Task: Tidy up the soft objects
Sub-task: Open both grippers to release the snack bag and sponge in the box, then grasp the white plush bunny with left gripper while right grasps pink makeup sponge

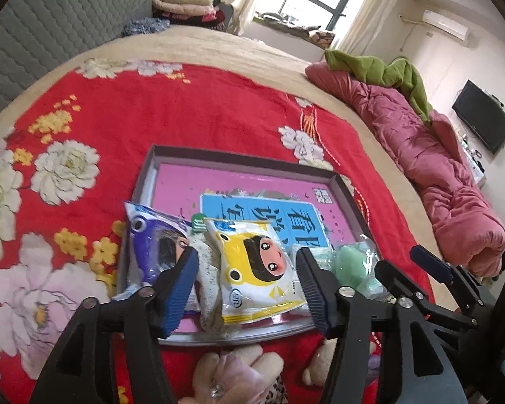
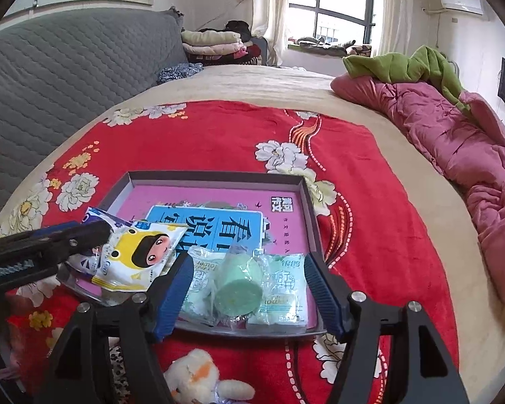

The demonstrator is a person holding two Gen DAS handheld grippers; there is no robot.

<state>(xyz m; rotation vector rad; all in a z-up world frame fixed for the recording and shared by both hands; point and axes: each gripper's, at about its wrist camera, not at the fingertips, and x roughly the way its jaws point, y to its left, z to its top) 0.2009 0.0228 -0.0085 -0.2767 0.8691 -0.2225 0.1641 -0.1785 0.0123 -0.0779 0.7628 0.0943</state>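
A shallow grey tray [image 1: 171,155] [image 2: 219,176] with a pink and blue printed bottom lies on the red floral blanket. In its near end lie a purple packet [image 1: 151,249], a yellow cartoon packet [image 1: 256,269] [image 2: 138,256] and green towel packets in clear wrap [image 2: 245,286] [image 1: 350,266]. My left gripper [image 1: 247,259] is open, its fingers on either side of the yellow packet, above it. My right gripper [image 2: 247,266] is open over the green packets. Plush toys [image 1: 239,370] [image 2: 198,380] lie on the blanket in front of the tray.
A pink quilt [image 2: 454,141] with a green cloth [image 2: 414,64] lies along the bed's right side. A grey quilted headboard [image 2: 67,67] is at left, folded clothes [image 2: 215,45] at the back. A TV [image 1: 481,121] hangs on the right wall.
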